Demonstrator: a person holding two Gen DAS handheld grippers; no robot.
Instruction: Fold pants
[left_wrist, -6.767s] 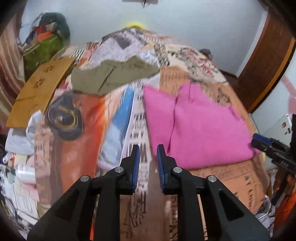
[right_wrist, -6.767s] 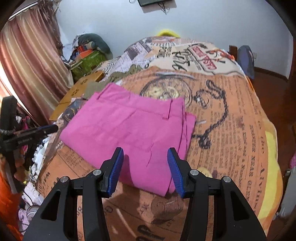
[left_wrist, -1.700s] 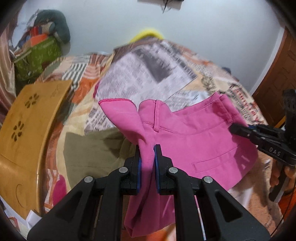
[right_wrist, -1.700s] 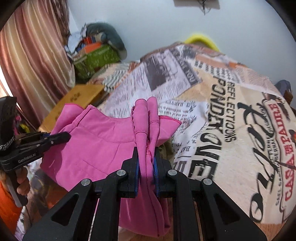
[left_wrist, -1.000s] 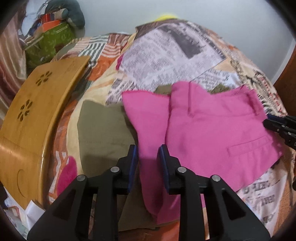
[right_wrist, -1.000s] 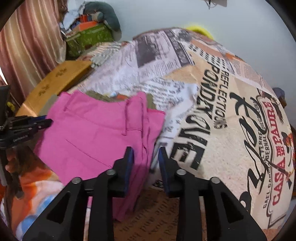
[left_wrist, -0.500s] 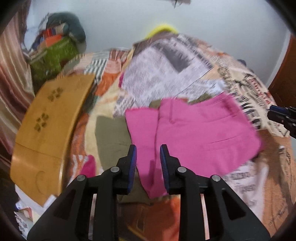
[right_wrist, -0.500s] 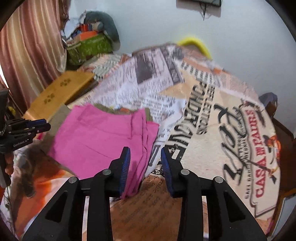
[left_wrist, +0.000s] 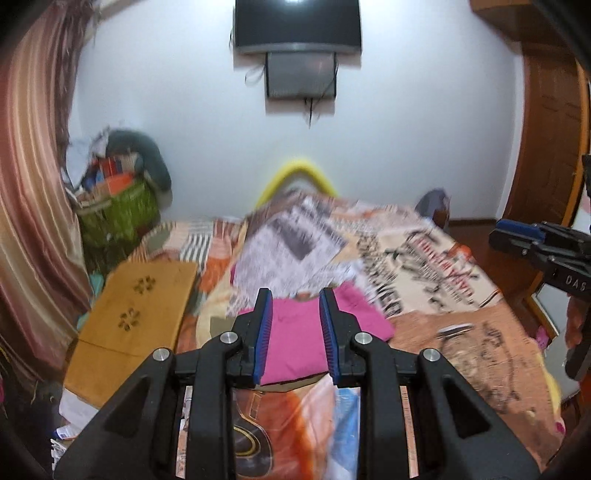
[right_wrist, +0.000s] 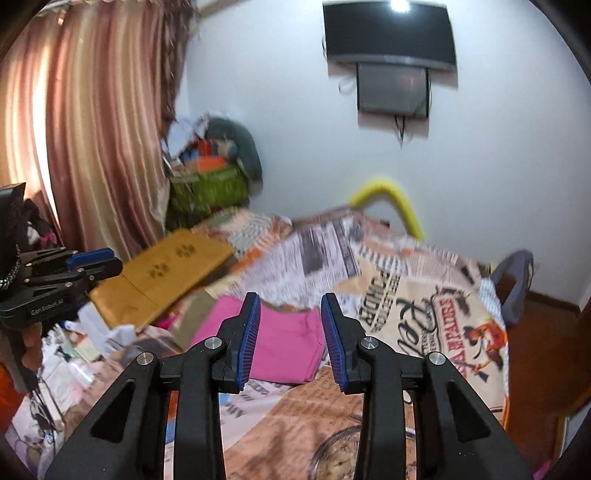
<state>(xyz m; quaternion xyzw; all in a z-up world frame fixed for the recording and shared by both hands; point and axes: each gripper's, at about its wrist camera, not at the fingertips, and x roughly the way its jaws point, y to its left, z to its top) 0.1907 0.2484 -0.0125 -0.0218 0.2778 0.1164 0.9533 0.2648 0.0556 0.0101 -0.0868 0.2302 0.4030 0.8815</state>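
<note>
The folded pink pants (left_wrist: 295, 338) lie flat on the newspaper-print bedspread (left_wrist: 424, 266), far in front of both grippers; they also show in the right wrist view (right_wrist: 284, 341). An olive garment (left_wrist: 218, 325) peeks out beside them on the left. My left gripper (left_wrist: 295, 336) is open and empty, raised well back from the pants. My right gripper (right_wrist: 290, 338) is open and empty too, raised and pulled back. The right gripper shows at the right edge of the left wrist view (left_wrist: 535, 243), and the left gripper at the left edge of the right wrist view (right_wrist: 74, 269).
A wooden lap board (left_wrist: 136, 317) lies along the bed's left side. A green basket with clutter (left_wrist: 118, 210) stands in the far left corner by the curtain (right_wrist: 92, 147). A TV (left_wrist: 297, 26) hangs on the wall. A wooden door (left_wrist: 546, 129) is at right.
Both grippers let go of the pink pants, which were set down on the olive garment, then opened and drew up and back from the bed.
</note>
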